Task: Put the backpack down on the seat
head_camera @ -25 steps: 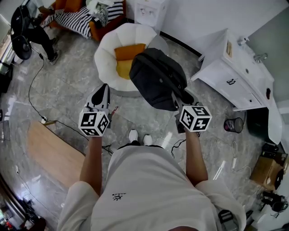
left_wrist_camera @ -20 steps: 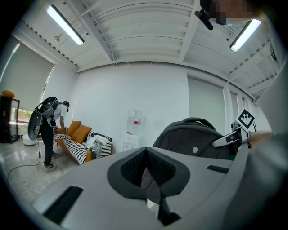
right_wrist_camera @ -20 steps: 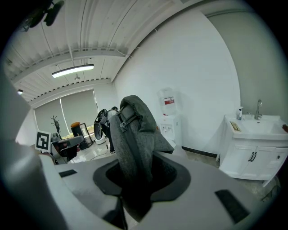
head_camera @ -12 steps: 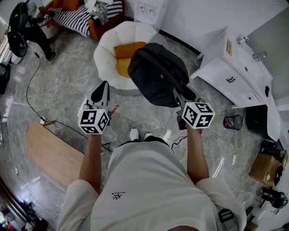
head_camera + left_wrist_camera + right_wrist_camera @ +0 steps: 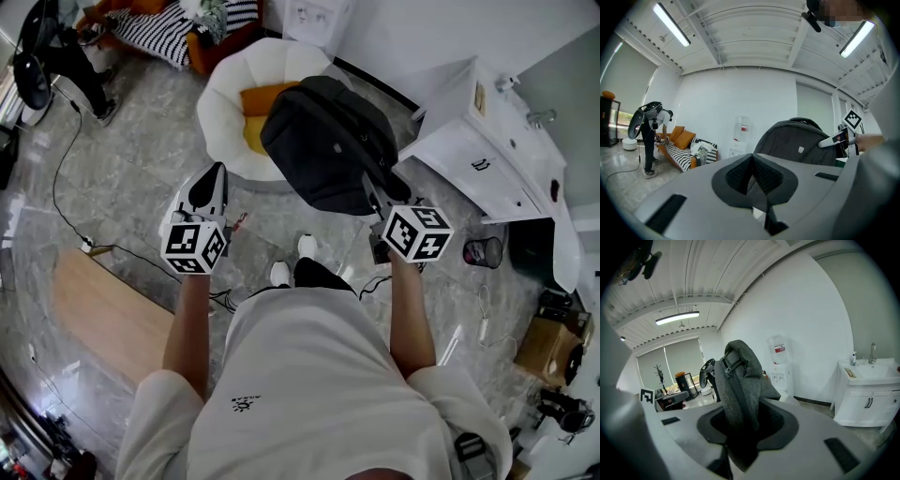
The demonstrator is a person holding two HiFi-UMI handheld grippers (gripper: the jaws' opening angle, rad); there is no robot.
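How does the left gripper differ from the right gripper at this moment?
The right gripper is shut on part of the dark backpack and holds it up near the white seat; the left gripper is shut on nothing. The right gripper touches the backpack; the left gripper is apart from it, above the floor. Both point forward toward the seat.

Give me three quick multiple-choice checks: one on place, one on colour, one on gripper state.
1. Where is the backpack?
A. lying on the chair seat
B. held in the air
C. on the floor

2. What colour is the cushion on the chair?
A. orange
B. blue
C. green

3. What is the left gripper doing?
A. gripping the backpack
B. gripping the cushion
C. holding nothing

Answers:
1. B: it hangs from the right gripper, whose jaws clamp its fabric.
2. A: orange shows against the white seat.
3. C: its jaws meet with nothing between them.
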